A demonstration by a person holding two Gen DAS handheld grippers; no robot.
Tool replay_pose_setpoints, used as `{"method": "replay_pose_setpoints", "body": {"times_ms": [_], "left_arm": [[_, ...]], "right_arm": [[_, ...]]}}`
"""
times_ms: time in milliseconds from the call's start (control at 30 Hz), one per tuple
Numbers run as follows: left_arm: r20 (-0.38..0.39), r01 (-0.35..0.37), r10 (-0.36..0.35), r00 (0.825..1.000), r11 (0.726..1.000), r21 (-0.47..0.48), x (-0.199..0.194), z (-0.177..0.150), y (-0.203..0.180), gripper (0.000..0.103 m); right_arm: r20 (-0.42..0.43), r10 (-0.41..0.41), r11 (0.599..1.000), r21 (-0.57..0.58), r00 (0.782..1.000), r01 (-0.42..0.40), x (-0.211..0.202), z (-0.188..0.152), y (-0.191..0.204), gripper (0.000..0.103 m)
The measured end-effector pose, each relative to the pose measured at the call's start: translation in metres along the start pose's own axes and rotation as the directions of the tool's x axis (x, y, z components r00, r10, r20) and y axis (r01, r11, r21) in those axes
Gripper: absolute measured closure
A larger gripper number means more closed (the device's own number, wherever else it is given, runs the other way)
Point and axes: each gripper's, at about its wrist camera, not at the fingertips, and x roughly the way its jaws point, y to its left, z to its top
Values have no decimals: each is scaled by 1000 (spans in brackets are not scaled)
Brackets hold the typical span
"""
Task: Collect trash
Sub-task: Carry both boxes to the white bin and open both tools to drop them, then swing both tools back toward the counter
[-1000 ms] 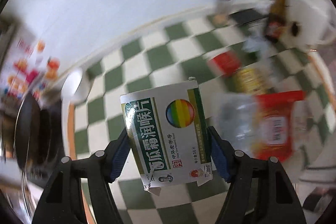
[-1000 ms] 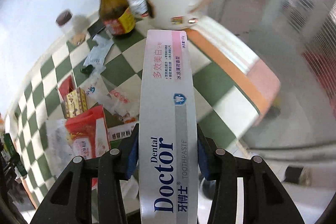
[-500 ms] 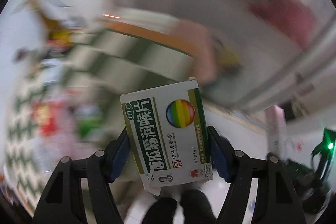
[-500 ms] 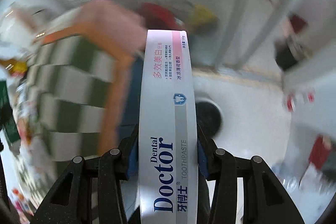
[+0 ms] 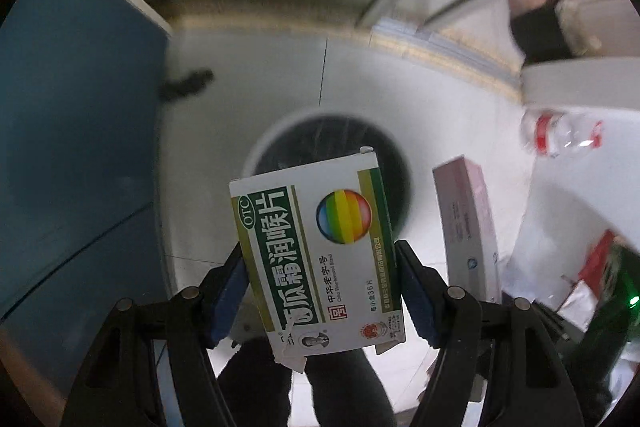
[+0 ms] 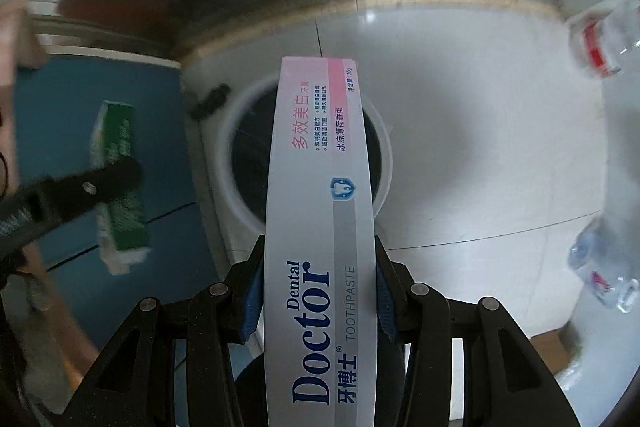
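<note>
Jaws of the left gripper (image 5: pixel 320 291) pinch a lozenge box (image 5: pixel 316 251); the right gripper's (image 6: pixel 320 295) pinch a toothpaste box (image 6: pixel 320 227), both poised over the bin (image 6: pixel 384 163) for dropping.

Pale tiled floor (image 6: pixel 460 155) with a blue mat (image 5: pixel 72 155) along one side. A small dark object (image 5: pixel 186 85) lies near the mat's edge.

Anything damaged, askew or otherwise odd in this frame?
Minor only. The lozenge box clamped in the left gripper sits tilted, and its bottom flap looks torn and hangs open. The toothpaste box sits straight in the right gripper, both over the white bin.
</note>
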Motion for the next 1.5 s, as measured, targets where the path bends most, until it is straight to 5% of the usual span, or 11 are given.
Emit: {"method": "replay_pose_setpoints", "body": {"times_ms": [233,267,333,367,533,700,867,1500], "left_arm": [[-71,-23,26,997,999,40,67,8,-5,34],[-67,-30,33,997,999,45,66,7,-4,25],[-58,-41,44,997,998,50,65,7,-1,0],[-49,-57,60,997,997,55,63,6,2,0],[34,-132,130,991,990,47,45,-4,16,0],[168,-271,259,951,961,54,11,-26,17,0],[190,-285,275,942,958,29,-28,-56,15,0],[302,-194,179,936,981,20,-257,-158,-28,0]], "right_arm": [[-93,0,999,-35,996,-3,73,19,-6,54],[-104,-7,999,-33,995,4,78,18,-6,52],[-111,-13,999,-35,994,9,81,17,-7,21],[-111,-20,999,-37,994,16,82,19,-7,2],[-72,-97,995,-42,993,94,66,8,-2,0],[1,-171,984,-43,985,171,38,-5,1,0],[43,-190,981,-24,981,191,3,-24,6,0],[332,-175,979,-42,927,200,-304,-140,68,0]]}}
